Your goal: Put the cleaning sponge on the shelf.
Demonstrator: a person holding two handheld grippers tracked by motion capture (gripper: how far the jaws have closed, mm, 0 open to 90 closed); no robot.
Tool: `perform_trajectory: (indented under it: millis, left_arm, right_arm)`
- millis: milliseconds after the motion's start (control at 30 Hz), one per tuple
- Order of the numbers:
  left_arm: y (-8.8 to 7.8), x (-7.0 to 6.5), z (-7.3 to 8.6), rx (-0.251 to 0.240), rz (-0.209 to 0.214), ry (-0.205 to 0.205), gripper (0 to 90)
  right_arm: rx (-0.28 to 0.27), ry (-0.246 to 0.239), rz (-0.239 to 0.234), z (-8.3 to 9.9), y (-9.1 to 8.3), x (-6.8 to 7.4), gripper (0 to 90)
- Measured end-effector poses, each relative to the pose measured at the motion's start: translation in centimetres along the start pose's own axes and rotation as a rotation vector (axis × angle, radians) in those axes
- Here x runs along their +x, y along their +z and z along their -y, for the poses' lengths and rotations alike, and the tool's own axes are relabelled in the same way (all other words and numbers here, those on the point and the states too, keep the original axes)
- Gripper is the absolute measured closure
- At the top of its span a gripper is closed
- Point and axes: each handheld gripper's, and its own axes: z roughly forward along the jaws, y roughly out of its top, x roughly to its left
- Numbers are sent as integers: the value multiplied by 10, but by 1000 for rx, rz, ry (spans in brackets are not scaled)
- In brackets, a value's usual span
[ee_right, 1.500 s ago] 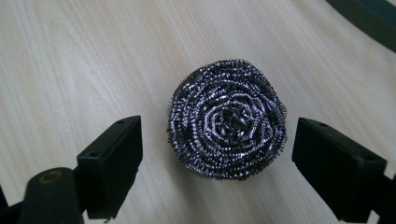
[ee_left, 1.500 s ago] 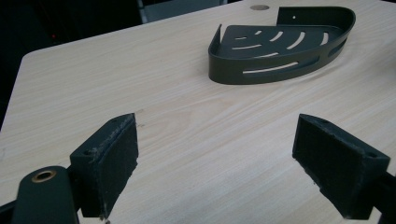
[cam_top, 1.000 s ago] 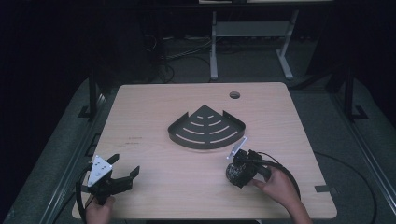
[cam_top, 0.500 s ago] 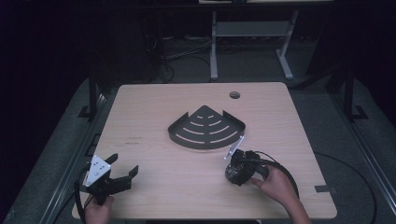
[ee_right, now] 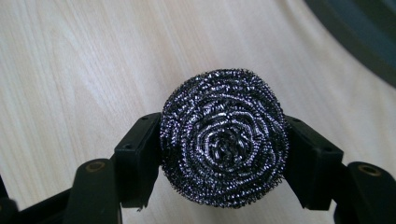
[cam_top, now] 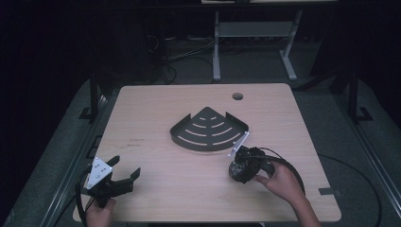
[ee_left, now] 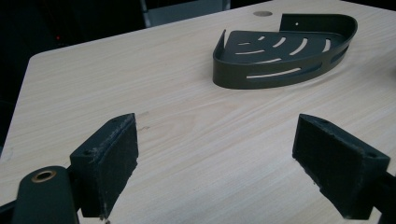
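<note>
The right tongs have just closed on the steel scourer, gripping it just above the desk. The corner basket, just beyond them, awaits it. The left tongs stand wide, holding nothing.

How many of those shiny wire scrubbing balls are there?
1. The round steel-wool scouring ball is clamped between the jaws of the right gripper, low over the wooden table, just beside the dark slotted quarter-round metal shelf.

No readable text, labels, brand names, numbers or signs anywhere, a few small dark marks on the table, too tiny to read
</note>
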Motion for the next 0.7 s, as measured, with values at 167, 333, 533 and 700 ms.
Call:
perform_trajectory:
  millis: [167,333,533,700]
  left_arm:
    - [0,-1,0,4,0,2,137]
    - [1,0,0,7,1,2,137]
    - [1,0,0,8,-1,2,138]
    - [0,0,1,6,-4,1,137]
  right_arm:
    - [-20,7,-9,-2,-4,-5,337]
    - [-19,19,-21,-4,-4,-12,337]
    - [-3,14,-21,-9,-4,-15,337]
    - [-4,17,-28,-11,-5,-17,337]
